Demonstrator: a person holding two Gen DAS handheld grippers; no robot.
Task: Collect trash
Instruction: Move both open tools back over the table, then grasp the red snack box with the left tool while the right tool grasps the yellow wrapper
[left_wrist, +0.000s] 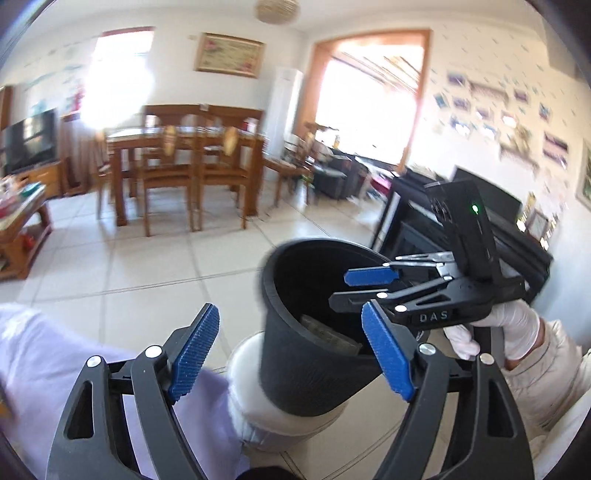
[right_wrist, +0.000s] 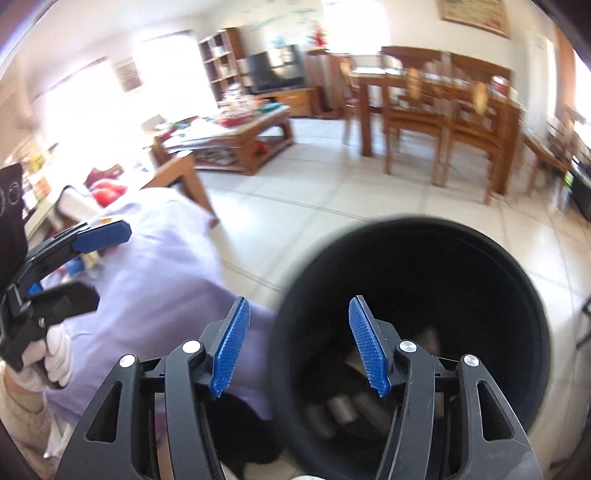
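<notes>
Left hand-held gripper (left_wrist: 290, 356) and right hand-held gripper (right_wrist: 299, 345) both gape, released, grasping nothing. The black trash bin (right_wrist: 424, 258), scraps inside, stands on the pale tiled floor (left_wrist: 155, 258); a wooden dining table (left_wrist: 184, 142) with chairs stands beyond.

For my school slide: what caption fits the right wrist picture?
Open hand-held gripper above a black bin with trash inside.
</notes>
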